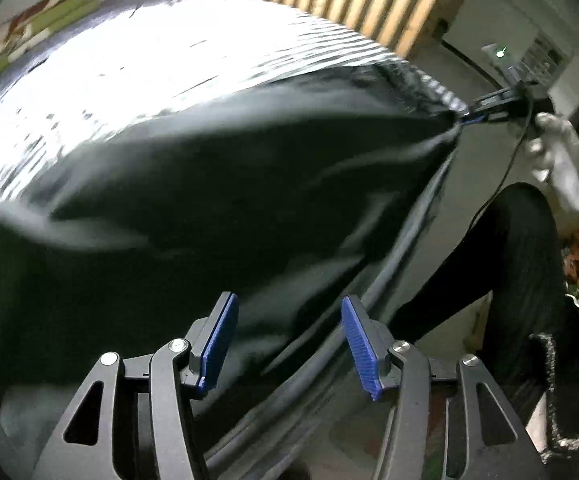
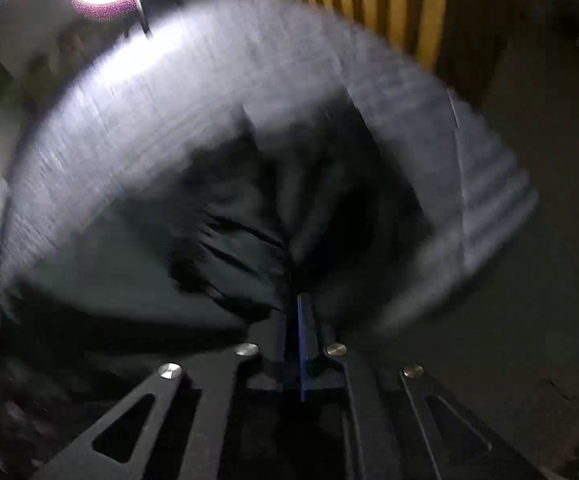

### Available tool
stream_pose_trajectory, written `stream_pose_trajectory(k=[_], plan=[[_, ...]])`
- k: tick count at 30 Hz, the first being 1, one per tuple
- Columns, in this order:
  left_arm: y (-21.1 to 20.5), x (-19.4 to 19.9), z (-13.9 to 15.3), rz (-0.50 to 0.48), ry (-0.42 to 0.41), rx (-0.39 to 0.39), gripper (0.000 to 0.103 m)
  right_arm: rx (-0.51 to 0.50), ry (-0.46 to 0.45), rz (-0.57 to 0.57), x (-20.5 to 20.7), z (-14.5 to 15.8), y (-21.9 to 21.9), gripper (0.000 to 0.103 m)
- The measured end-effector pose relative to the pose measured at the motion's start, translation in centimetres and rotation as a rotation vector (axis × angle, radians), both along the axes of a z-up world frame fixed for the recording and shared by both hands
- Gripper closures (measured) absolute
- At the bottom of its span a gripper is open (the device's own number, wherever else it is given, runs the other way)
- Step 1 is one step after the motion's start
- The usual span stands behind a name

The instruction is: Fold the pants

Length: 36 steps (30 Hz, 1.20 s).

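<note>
Fingers on the left gripper were spread wide with nothing between them, hanging just over the dark, smooth-fabric pants. Meanwhile the right gripper was pinched tight on a bunched corner, pulling the cloth taut across the shiny grey ribbed table. Free edge ran nearest the left side, I'd guess.

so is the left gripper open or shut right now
Open: the left gripper has its blue pads wide apart, with the dark pants showing between them, ungripped.
</note>
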<state>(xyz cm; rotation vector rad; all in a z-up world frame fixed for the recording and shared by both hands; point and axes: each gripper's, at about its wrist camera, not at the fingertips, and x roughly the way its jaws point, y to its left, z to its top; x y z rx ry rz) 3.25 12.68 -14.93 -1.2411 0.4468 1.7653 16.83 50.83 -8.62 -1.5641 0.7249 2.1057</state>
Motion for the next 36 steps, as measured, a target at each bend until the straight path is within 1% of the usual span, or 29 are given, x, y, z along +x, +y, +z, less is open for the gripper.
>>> stream_pose_trajectory(k=[2, 4, 5, 8, 9, 11, 12, 13, 14, 15, 17, 20, 22, 23, 25, 26, 28, 30, 34, 35, 36], plan=[[1.8, 0.3, 0.4, -0.037, 0.019, 0.0, 0.046, 0.008, 0.037, 0.0, 0.9, 0.5, 0.3, 0.077], [3.6, 0.6, 0.1, -0.073, 0.023, -0.009, 0.046, 0.049, 0.083, 0.024, 1.4, 2.2, 0.4, 0.073], [4.3, 0.6, -0.2, -0.083, 0.022, -0.017, 0.046, 0.086, 0.105, 0.042, 1.4, 3.4, 0.3, 0.072], [5.6, 0.4, -2.4, -0.093, -0.01, -0.053, 0.046, 0.161, 0.15, 0.092, 0.5, 6.2, 0.1, 0.068], [5.6, 0.3, -3.0, -0.091, -0.021, -0.067, 0.046, 0.176, 0.158, 0.129, -0.4, 7.1, -0.1, 0.067], [5.4, 0.3, -3.9, -0.086, -0.029, -0.074, 0.046, 0.187, 0.125, 0.161, -1.1, 8.1, 0.2, 0.064], [5.3, 0.2, -3.8, -0.087, -0.03, -0.064, 0.046, 0.159, 0.093, 0.161, -1.5, 8.0, 0.7, 0.063], [5.2, 0.1, -3.7, -0.087, -0.034, -0.062, 0.046, 0.094, 0.073, 0.153, -1.5, 7.6, 1.5, 0.063], [5.0, -0.2, -3.7, -0.086, -0.041, -0.054, 0.046, 0.058, 0.052, 0.146, -1.1, 7.2, 1.9, 0.063], [4.9, -0.3, -3.8, -0.084, -0.045, -0.051, 0.046, 0.045, 0.03, 0.154, -0.6, 6.7, 2.3, 0.063], [4.7, -0.5, -3.7, -0.087, -0.044, -0.048, 0.046, 0.081, 0.022, 0.149, 0.4, 6.9, 2.2, 0.063], [4.5, -0.7, -3.7, -0.086, -0.046, -0.04, 0.046, 0.091, 0.078, 0.169, 0.4, 8.5, 1.3, 0.063], [4.4, -0.9, -3.6, -0.084, -0.05, -0.036, 0.046, 0.145, 0.087, 0.198, -1.2, 9.4, 0.2, 0.063], [4.8, -0.3, -3.8, -0.08, -0.05, -0.035, 0.046, 0.166, 0.09, 0.233, -2.6, 9.5, -0.7, 0.063], [5.1, 0.3, -4.0, -0.078, -0.048, -0.034, 0.046, 0.16, 0.077, 0.273, -4.9, 8.7, -1.8, 0.063], [5.2, 0.5, -4.0, -0.077, -0.047, -0.034, 0.046, 0.162, 0.043, 0.291, -6.5, 7.6, -2.4, 0.063], [5.1, 0.8, -3.9, -0.07, -0.049, -0.03, 0.046, 0.199, -0.019, 0.328, -8.7, 5.5, -3.4, 0.063], [5.1, 0.7, -4.0, -0.066, -0.051, -0.027, 0.046, 0.257, -0.088, 0.358, -10.4, 3.1, -4.1, 0.063], [5.2, 0.6, -4.0, -0.063, -0.051, -0.028, 0.046, 0.26, -0.184, 0.378, -11.3, -0.5, -3.2, 0.063], [5.2, 0.7, -4.0, -0.064, -0.049, -0.031, 0.046, 0.248, -0.183, 0.386, -11.1, -0.8, -2.7, 0.066], [5.3, 0.7, -4.0, -0.067, -0.047, -0.035, 0.046, 0.224, -0.168, 0.389, -10.9, -0.7, -2.2, 0.072]])
